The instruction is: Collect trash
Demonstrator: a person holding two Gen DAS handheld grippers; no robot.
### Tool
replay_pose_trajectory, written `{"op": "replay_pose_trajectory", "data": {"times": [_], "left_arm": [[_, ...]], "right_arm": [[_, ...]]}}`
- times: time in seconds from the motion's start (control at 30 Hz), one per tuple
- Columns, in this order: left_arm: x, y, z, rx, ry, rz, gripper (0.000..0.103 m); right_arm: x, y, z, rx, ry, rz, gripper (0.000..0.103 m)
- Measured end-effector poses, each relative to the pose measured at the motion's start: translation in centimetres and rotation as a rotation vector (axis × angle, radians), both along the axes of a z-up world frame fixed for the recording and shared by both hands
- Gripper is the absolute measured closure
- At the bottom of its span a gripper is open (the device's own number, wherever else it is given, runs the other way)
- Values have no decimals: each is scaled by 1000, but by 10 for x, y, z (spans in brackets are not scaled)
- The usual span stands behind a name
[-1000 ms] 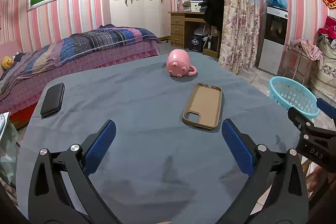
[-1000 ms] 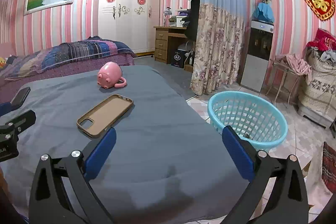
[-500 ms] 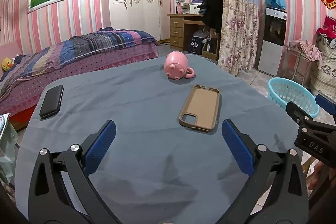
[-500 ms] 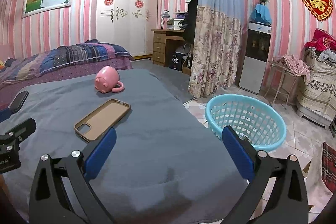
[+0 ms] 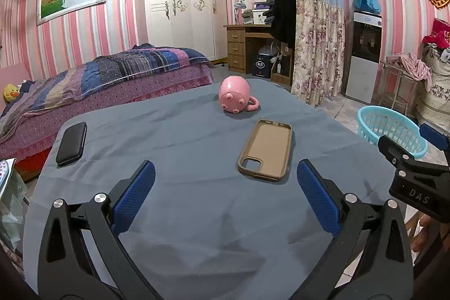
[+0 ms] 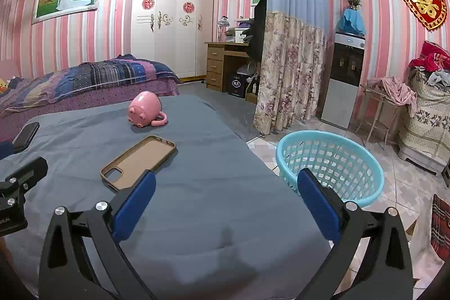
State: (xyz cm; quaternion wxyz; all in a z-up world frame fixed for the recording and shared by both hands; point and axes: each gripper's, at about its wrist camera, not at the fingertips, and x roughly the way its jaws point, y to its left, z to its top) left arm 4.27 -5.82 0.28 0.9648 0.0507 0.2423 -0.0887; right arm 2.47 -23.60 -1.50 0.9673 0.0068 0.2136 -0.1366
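Observation:
A light blue plastic basket [image 6: 332,159] stands on the tiled floor right of the grey-clothed table [image 6: 197,201]; it also shows in the left wrist view [image 5: 391,128]. On the table lie a tan phone case [image 5: 265,149] [image 6: 139,162], a pink pig mug on its side [image 5: 235,98] [image 6: 145,109] and a black phone [image 5: 71,143] [image 6: 26,135]. My left gripper [image 5: 225,196] is open and empty above the table's near part. My right gripper [image 6: 225,198] is open and empty over the table's right edge, near the basket.
A bed [image 5: 98,80] with a striped blanket stands behind the table on the left. A wooden desk [image 5: 247,47], a floral curtain [image 6: 289,75] and a water dispenser [image 6: 346,80] stand at the back right. Clothes lie piled at the far right [image 6: 427,92].
Both grippers have drawn back and risen slightly, so the table items sit a little farther off. Both stay open and empty.

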Motion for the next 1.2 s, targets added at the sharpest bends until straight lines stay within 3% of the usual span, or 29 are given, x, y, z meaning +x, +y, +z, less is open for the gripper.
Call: {"op": "replay_pose_trajectory", "data": {"times": [1.2], "left_arm": [[-9, 1, 9, 3, -31, -1, 5]], "right_arm": [[4, 1, 3, -22, -8, 12, 4]]}}
